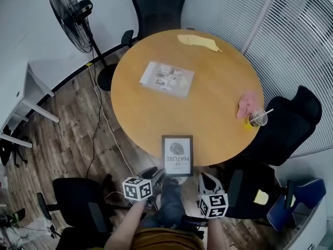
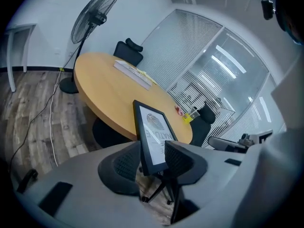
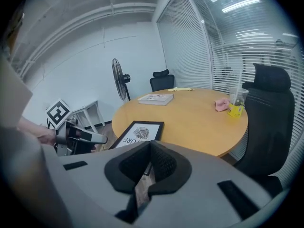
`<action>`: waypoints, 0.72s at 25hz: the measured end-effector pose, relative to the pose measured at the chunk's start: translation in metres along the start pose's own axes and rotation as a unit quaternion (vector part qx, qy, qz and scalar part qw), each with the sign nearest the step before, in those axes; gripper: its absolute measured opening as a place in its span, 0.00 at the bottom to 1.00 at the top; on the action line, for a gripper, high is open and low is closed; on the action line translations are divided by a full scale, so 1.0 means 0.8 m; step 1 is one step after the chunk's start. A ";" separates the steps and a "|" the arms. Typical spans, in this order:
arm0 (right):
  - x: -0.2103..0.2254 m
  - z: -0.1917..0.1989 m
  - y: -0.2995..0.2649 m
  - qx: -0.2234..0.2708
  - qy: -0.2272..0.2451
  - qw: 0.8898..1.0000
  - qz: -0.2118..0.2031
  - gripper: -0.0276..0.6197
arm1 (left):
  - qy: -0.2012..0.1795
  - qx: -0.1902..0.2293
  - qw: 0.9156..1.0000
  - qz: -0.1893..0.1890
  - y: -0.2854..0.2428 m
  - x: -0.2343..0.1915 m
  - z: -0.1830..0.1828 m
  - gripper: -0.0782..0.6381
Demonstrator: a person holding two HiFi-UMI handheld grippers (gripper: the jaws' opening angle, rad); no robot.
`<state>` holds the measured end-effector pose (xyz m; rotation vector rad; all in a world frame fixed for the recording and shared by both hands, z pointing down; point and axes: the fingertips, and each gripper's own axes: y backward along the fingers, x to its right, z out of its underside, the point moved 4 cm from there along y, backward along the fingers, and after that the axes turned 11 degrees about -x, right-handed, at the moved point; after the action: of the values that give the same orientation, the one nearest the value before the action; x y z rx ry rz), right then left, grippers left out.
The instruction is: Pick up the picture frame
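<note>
The black picture frame (image 1: 177, 155), holding a white print with a leaf and lettering, lies flat at the near edge of the round wooden table (image 1: 208, 87) and overhangs it. My left gripper (image 1: 158, 177) is at the frame's near left corner. In the left gripper view that frame (image 2: 154, 132) corner sits between the wide jaws of the left gripper (image 2: 152, 148), one jaw under it and one over its face, with no firm press visible. My right gripper (image 1: 207, 177) hangs just right of the frame's near edge, with the right gripper (image 3: 150, 148) shut on nothing and the frame (image 3: 137, 133) beyond its tips.
On the table lie a book (image 1: 167, 78), a yellow cloth (image 1: 199, 42), a pink cloth (image 1: 246, 104) and a plastic cup with a straw (image 1: 257, 118). Black office chairs (image 1: 291, 124) ring the table. A standing fan (image 1: 70, 17) and white desk (image 1: 21, 103) stand at the left.
</note>
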<state>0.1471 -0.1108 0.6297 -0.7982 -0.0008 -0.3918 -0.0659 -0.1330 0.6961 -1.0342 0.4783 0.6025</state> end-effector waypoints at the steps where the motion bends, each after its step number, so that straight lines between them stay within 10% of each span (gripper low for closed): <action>1: 0.001 0.000 -0.003 -0.001 -0.001 1.000 -0.005 0.06 | 0.012 -0.004 1.000 0.011 -0.004 -0.002 0.001 0.36; 18: 0.026 0.007 -0.052 -0.051 -0.003 0.998 -0.032 0.06 | 0.122 -0.051 0.986 0.100 -0.061 -0.024 0.007 0.42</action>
<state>0.1528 -0.1406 0.6656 -0.9006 -0.0117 -0.4540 -0.0475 -0.1508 0.7418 -1.1734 0.7795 0.6863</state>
